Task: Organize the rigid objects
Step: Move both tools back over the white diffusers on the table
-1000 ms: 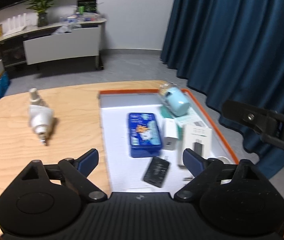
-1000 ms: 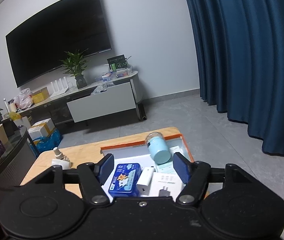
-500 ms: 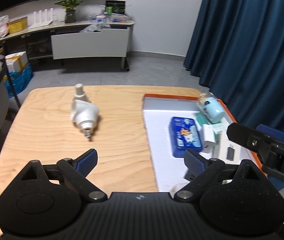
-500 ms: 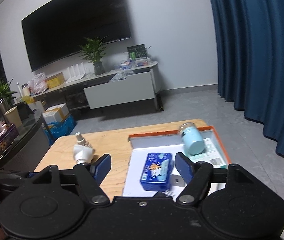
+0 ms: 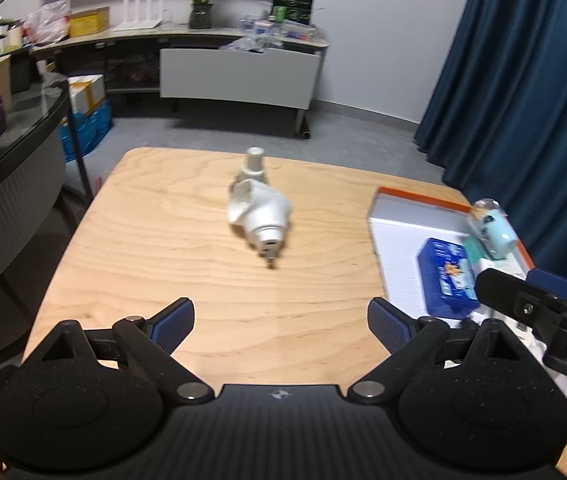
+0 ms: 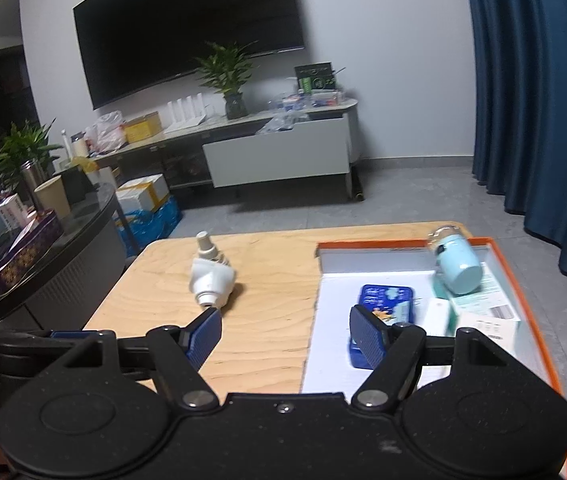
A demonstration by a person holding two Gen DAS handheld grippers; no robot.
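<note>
Left gripper fingers released, nothing between them. Right gripper fingers had just been opening, also empty. White glossy plastic conical device lay on the wood-grain counter ahead of the left fingers, long axis running away, metal tip toward them. Orange-rimmed tray held a blue rectangular tin behind the right finger.
</note>
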